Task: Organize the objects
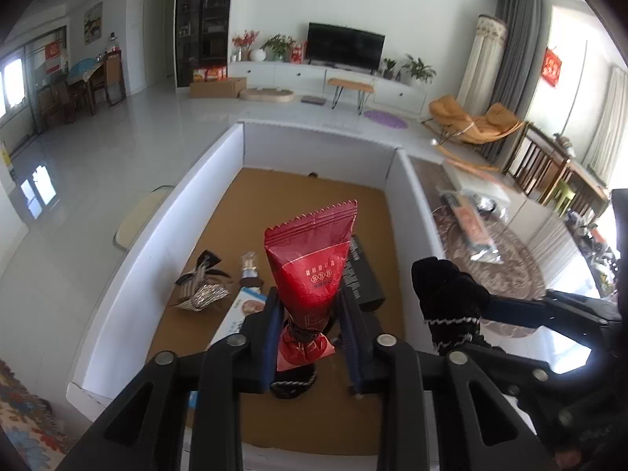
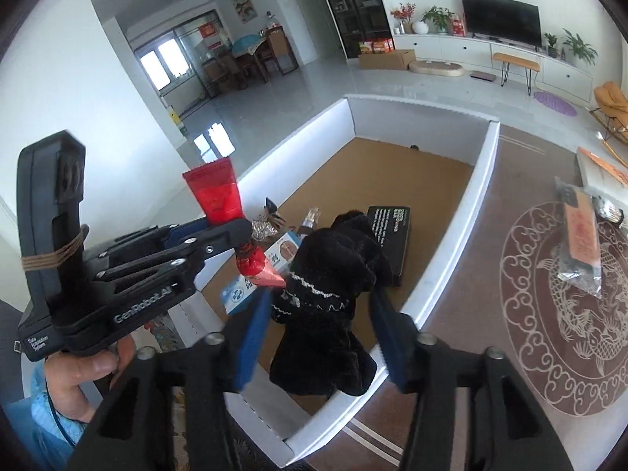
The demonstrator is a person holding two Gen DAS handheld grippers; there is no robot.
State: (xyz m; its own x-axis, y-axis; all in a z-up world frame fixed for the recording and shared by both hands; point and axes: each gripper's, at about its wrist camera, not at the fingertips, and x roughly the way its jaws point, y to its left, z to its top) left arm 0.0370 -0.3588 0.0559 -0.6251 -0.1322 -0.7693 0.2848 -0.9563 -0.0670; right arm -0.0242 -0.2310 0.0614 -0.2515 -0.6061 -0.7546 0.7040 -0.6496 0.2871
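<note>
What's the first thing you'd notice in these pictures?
The shiny red packet jumps out first, standing up between the left tongs above a white box with a brown floor. Next is the fuzzy black garment between the blue pads of the right tongs, over the same box. On the box floor lie a long black box and a crinkly silver wrapper.

- The left hand-held gripper (image 1: 310,337) has a black linkage frame with round silver screw heads and blue pads on its fingers.
- The right hand-held gripper (image 2: 322,337) has the same black and blue build.
- White "GenRobot.AI" lettering marks the left body.
- A tan rubber band (image 2: 51,259) wraps its upright black handle.
- A light blue sleeve (image 2: 47,416) covers the wrist.
</note>
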